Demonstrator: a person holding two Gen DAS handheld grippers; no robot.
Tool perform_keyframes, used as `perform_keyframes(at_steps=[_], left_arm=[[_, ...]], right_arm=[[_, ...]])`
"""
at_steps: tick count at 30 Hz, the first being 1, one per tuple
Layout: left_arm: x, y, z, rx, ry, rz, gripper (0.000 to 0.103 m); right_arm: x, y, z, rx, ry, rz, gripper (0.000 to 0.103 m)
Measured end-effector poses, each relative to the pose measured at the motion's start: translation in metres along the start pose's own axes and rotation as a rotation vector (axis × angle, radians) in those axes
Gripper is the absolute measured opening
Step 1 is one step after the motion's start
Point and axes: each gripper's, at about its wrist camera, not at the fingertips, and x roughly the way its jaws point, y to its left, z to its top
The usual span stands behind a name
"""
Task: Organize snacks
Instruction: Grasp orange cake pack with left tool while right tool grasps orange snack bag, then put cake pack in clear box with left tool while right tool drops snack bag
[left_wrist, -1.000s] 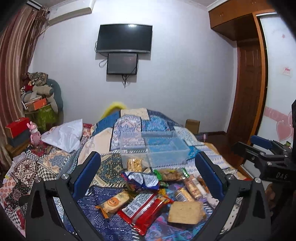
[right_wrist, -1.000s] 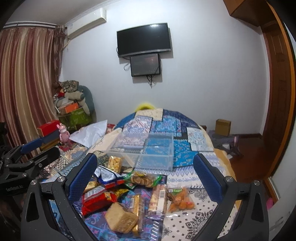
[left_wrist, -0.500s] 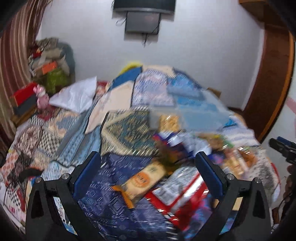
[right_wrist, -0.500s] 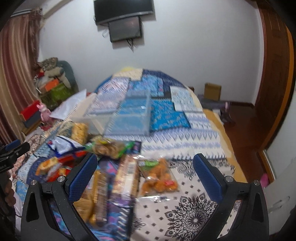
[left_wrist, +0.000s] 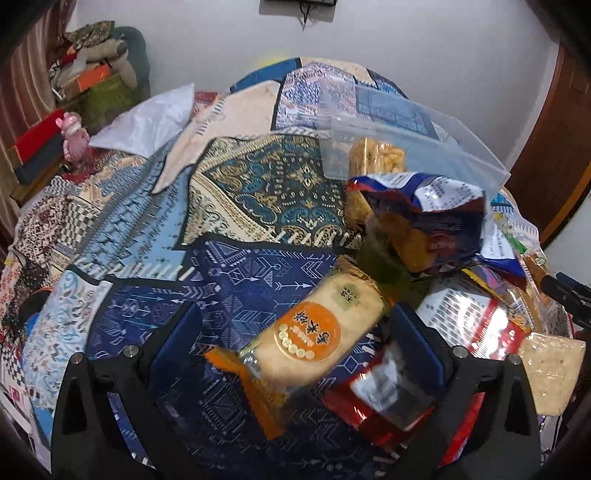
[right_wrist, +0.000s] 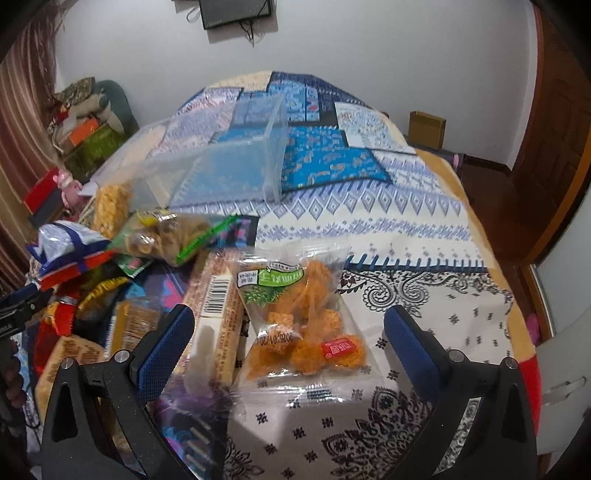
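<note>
Snacks lie heaped on the patterned bed (right_wrist: 424, 236), none yet in the clear plastic bin (right_wrist: 221, 166) beyond them. Left gripper (left_wrist: 297, 341): jaws wide, straddling the orange-label cracker pack (left_wrist: 314, 332), which lies flat on the blue cloth. Right gripper (right_wrist: 288, 341): jaws wide, straddling the clear bag of orange puffs (right_wrist: 306, 317), with the barcoded wafer pack (right_wrist: 218, 314) just beside its left jaw. Advice: lower each gripper until the pads flank the pack's short sides, close gently so the film does not slip or the contents crush, and keep the right jaws off the wafer pack. Further off, the blue crisp bag (left_wrist: 424, 221) leans against the bin. Compared with one second ago, both grippers have dropped from a level view of the room to close over their packs.
</note>
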Motion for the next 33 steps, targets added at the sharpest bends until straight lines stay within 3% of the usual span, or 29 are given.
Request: perform_keyframes(at_steps=[2, 5, 10, 12, 13, 17, 22, 33], left_arm=[[0.008, 0.002, 0.000, -0.011, 0.010, 0.003, 0.103], [0.018, 0.006, 0.000, -0.041, 0.033, -0.007, 0.092], [0.013, 0.010, -0.003, -0.051, 0.005, 0.026, 0.065], [0.008, 0.012, -0.004, -0.046, -0.009, 0.048, 0.043], [0.006, 0.014, -0.004, -0.045, -0.013, 0.062, 0.038], [-0.003, 0.021, -0.002, -0.072, -0.015, 0.029, 0.037], [-0.024, 0.018, 0.006, -0.048, -0.069, 0.046, 0.037], [-0.075, -0.005, 0.055, 0.009, -0.224, -0.005, 0.037]], right_arm=[[0.004, 0.001, 0.001, -0.002, 0.003, -0.014, 0.099], [0.004, -0.004, 0.000, 0.008, 0.002, -0.019, 0.092], [0.010, -0.012, -0.002, 0.028, 0.034, -0.001, 0.075], [0.011, -0.012, -0.003, 0.035, 0.036, 0.013, 0.063], [0.012, -0.012, -0.002, 0.029, 0.035, 0.017, 0.058], [0.012, -0.008, -0.003, 0.013, 0.044, 0.025, 0.051], [0.002, -0.009, -0.003, 0.022, 0.025, 0.037, 0.047], [-0.044, 0.007, 0.039, -0.020, -0.142, 0.059, 0.047]])
